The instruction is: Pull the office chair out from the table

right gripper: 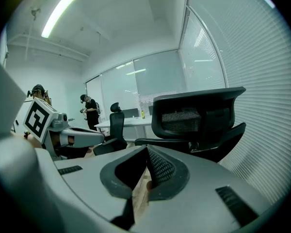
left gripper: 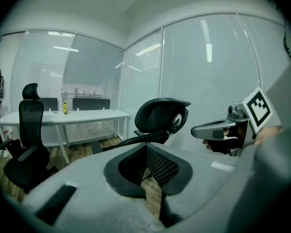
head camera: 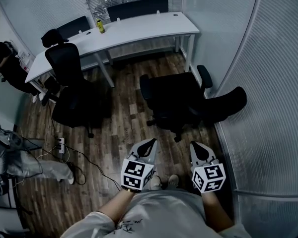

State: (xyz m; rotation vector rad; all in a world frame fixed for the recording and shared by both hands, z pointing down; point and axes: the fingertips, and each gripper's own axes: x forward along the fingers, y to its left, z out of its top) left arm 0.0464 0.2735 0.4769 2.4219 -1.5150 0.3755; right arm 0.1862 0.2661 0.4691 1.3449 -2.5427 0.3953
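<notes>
The black office chair (head camera: pixel 179 100) stands on the wood floor away from the white table (head camera: pixel 139 29), its headrest (head camera: pixel 228 103) close to the glass wall on the right. Both grippers hover just short of the chair and are apart from it. My left gripper (head camera: pixel 148 144) is shut with nothing between its jaws. My right gripper (head camera: pixel 198 148) is shut and empty too. The left gripper view shows the chair's mesh back (left gripper: pixel 160 115) beyond my left gripper (left gripper: pixel 146 147). In the right gripper view the chair back (right gripper: pixel 199 115) rises close ahead of my right gripper (right gripper: pixel 146 152).
A second black chair (head camera: pixel 69 83) stands at the table's left end, and two more sit behind the table. A yellow bottle (head camera: pixel 100 27) is on the tabletop. A power strip (head camera: pixel 61 145) and cables lie on the floor at left, near a person (head camera: pixel 10 68). Glass walls (head camera: pixel 268 108) close the right side.
</notes>
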